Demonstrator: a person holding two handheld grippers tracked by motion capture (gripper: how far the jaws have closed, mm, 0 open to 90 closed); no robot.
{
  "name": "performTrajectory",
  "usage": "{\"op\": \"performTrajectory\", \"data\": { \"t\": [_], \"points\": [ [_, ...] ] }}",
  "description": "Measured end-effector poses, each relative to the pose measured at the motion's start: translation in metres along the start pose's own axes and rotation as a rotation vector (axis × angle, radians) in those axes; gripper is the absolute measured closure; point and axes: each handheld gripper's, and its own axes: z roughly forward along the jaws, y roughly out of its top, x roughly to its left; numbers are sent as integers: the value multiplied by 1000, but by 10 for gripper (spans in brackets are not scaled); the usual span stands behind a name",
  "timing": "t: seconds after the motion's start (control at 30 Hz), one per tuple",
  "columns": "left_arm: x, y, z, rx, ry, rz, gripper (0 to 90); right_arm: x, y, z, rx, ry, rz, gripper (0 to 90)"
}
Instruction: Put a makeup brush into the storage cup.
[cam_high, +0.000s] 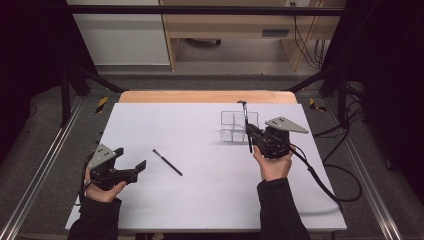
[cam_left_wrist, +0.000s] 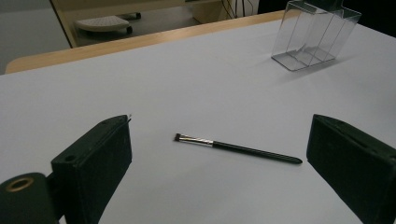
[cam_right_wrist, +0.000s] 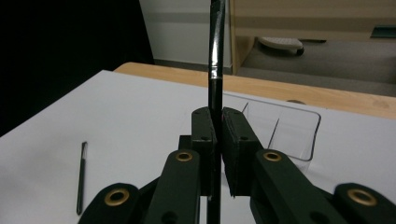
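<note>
Right gripper (cam_right_wrist: 215, 154) clenched mid-handle on upright makeup brush (cam_right_wrist: 216, 60), at 6 o'clock of clear organizer (cam_high: 239, 125); light, stiff, slick, so pinch handle, not bristles; left gripper (cam_high: 131, 161) released

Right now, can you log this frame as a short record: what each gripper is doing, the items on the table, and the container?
right gripper: shut on a thin black brush, held upright beside the organizer
left gripper: jaws open, nothing between them, low over the table
second brush: lying flat on the white table
clear organizer: compartmented, no brush inside visible
</note>
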Motion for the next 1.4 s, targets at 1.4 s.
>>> {"op": "performTrajectory", "data": {
  "t": [1.4],
  "points": [
    [2,1,-3,-13,-2,-3,58,-11,41,34,-200,-115,22,842]
  ]
}}
